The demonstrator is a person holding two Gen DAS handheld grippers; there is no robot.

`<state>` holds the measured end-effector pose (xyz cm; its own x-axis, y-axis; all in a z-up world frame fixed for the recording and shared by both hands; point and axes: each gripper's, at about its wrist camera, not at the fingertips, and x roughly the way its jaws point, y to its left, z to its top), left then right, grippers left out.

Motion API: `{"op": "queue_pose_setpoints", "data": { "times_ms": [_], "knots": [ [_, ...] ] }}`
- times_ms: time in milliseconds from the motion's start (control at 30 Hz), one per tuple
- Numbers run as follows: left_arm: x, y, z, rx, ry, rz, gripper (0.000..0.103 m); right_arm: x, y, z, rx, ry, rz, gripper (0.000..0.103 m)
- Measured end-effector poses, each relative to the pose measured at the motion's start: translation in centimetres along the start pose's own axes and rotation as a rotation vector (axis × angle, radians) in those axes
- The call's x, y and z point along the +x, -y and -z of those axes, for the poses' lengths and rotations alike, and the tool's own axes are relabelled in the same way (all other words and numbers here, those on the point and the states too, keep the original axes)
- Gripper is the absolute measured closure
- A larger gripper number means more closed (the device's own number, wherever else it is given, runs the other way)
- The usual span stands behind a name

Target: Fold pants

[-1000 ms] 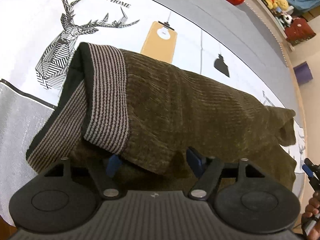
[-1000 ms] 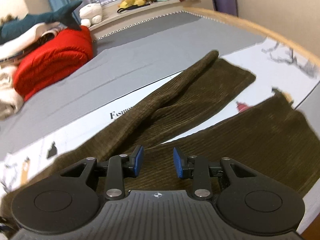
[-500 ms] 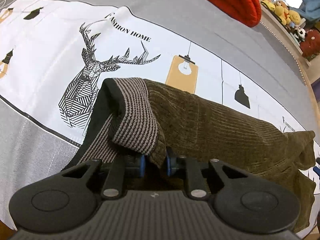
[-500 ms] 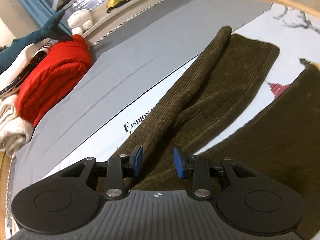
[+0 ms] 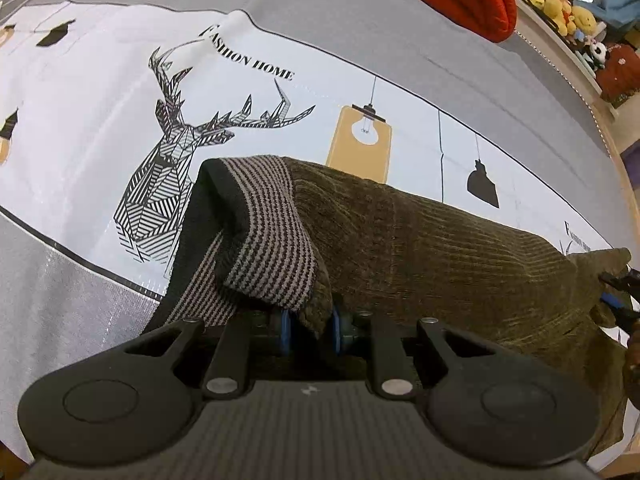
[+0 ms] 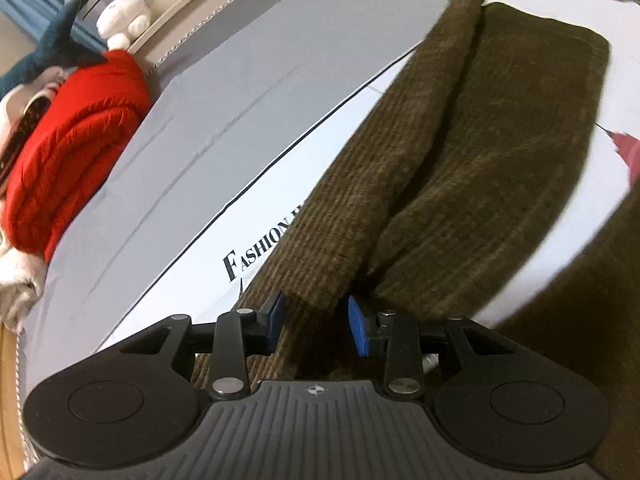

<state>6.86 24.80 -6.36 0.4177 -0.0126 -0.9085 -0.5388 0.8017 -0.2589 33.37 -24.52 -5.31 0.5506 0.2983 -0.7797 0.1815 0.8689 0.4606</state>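
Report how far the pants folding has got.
Early stage. Done: the left gripper has shut on the pants at the turned-back striped waistband. In hand: the right gripper is open, its pads straddling a ridge of the far leg; not yet pinched. Left: the two legs lie apart on the printed sheet, so bringing them together and every fold remain.

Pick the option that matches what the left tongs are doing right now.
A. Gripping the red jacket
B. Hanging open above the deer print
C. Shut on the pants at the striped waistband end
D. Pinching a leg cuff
C: in the left wrist view the left tongs have their blue pads pressed against a fold of the olive pants, right beside the striped waistband.
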Motion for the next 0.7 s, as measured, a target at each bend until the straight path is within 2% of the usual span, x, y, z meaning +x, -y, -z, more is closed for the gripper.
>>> {"op": "queue_pose_setpoints", "data": {
  "times_ms": [67,133,233,467,567,633,700],
  "knots": [
    [-0.3,0.0,-0.1,0.002,0.002,0.004,0.082,0.3,-0.5,0.0,-0.034,0.008,0.015,0.071],
    [-0.5,0.1,-0.2,0.003,0.002,0.004,0.082,0.1,-0.9,0.1,-0.062,0.027,0.032,0.081],
    [-1.1,0.5,-0.4,0.011,0.01,-0.01,0.084,-0.9,-1.0,0.2,-0.092,0.057,0.027,0.091],
    [-4.8,0.4,0.3,-0.008,0.103,-0.008,0.092,-7.4,-1.7,1.2,-0.144,0.161,-0.013,0.093],
    [-6.6,-0.2,1.0,-0.01,0.126,0.012,0.092,-11.6,-1.4,2.3,-0.225,0.179,-0.046,0.093],
    [-7.4,-0.8,1.6,-0.011,0.13,0.018,0.093,-13.7,-0.7,3.6,-0.307,0.156,-0.056,0.093],
    [-7.7,-1.5,2.2,0.006,0.111,0.001,0.093,-14.7,0.3,5.3,-0.405,0.086,-0.044,0.093]
  ]
}}
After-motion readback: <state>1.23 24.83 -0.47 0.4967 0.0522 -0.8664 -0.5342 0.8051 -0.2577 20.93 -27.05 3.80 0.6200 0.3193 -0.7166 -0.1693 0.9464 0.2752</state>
